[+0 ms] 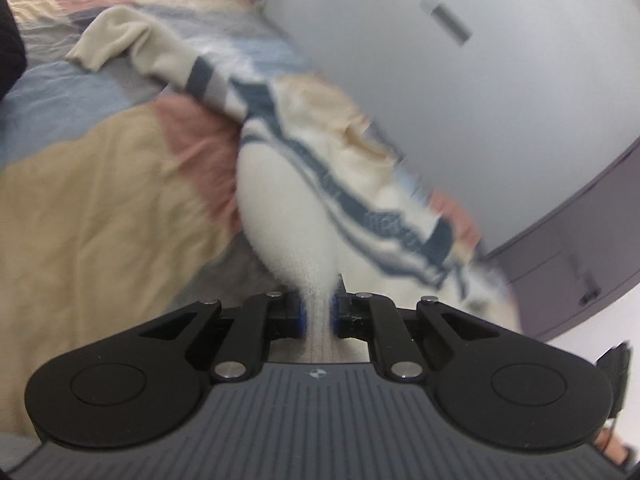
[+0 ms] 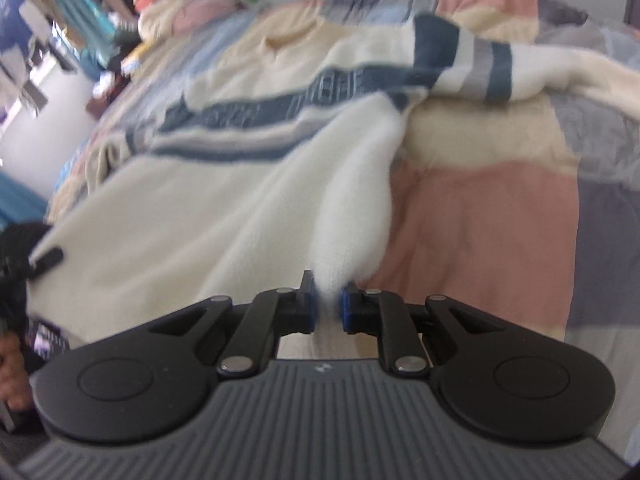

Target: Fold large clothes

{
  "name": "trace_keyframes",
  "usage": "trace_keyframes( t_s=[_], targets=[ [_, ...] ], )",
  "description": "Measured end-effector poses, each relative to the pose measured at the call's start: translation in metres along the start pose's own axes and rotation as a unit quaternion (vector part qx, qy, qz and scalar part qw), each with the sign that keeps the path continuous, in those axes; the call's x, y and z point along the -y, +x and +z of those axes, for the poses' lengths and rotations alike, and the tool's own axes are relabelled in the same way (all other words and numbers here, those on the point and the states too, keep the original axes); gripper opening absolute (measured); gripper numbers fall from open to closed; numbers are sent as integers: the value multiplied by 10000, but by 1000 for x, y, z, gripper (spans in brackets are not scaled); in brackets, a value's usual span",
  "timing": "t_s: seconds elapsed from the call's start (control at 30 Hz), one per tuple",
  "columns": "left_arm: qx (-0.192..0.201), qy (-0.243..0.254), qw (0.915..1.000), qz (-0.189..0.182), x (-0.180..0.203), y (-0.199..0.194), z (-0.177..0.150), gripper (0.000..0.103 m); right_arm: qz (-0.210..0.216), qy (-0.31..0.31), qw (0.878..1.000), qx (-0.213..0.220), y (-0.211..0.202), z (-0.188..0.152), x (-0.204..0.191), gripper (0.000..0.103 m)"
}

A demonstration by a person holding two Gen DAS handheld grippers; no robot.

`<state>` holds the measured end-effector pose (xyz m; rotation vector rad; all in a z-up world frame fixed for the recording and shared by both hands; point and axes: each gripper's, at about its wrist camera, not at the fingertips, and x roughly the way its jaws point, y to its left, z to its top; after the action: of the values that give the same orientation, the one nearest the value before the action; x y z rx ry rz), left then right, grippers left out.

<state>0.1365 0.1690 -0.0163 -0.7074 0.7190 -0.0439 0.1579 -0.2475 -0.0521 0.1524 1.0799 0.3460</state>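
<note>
A cream sweater [image 1: 280, 200] with dark blue and grey bands is being held at two spots along its plain lower part, one by each hand-held gripper. In the left wrist view, a bunched ridge of the white knit is being pinched between the blue pads [image 1: 303, 317] of the left gripper [image 1: 319, 316], whose jaws are drawn in narrow on the cloth. From that pinch the fabric is being pulled up into a taut, blurred cone. One cream sleeve [image 1: 116, 40] with a dark band is being left trailing across the bedspread [image 1: 100, 200] towards the far end of the bed. The other side of the garment is being draped near the bed edge next to a pale grey wardrobe door [image 1: 460, 100].

In the right wrist view, the right gripper [image 2: 329, 308] is likewise being kept nearly closed, with a fold of the same white knit clamped between its blue pads [image 2: 347, 312]. The sweater body is being spread leftwards over the patchwork bedspread [image 2: 480, 220] of pink, beige, blue and grey blocks, its collar [image 2: 288, 40] towards the far end. A banded sleeve [image 2: 472, 60] is being laid across towards the right edge of the bed. Piled clothes [image 2: 180, 12] are being shown, blurred, beyond the far left corner.
</note>
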Motion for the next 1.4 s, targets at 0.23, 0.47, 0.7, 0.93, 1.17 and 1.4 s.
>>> trace_keyframes(
  t_s=[0.23, 0.47, 0.7, 0.93, 1.17, 1.4],
  targets=[
    [-732, 158, 9944, 742, -21, 19, -22, 32, -154, 291, 9979, -565, 25, -16, 6, 20],
    [-224, 820, 9945, 616, 8, -5, -17, 56, -38, 157, 9998, -84, 4, -17, -7, 57],
    [75, 1499, 9882, 300, 70, 25, -5, 60, 162, -36, 9972, 723, 11, 10, -38, 56],
    [135, 1698, 9851, 231, 89, 88, 4, 60, 56, -150, 9897, 1423, 48, 28, -54, 56],
    [-6, 1885, 9812, 408, 65, 153, 1, 60, -310, -346, 9860, 1603, 94, 35, -49, 56],
    [226, 2173, 9747, 471, 50, 184, 7, 60, -680, -542, 9849, 1499, 129, 41, -46, 55]
  ],
)
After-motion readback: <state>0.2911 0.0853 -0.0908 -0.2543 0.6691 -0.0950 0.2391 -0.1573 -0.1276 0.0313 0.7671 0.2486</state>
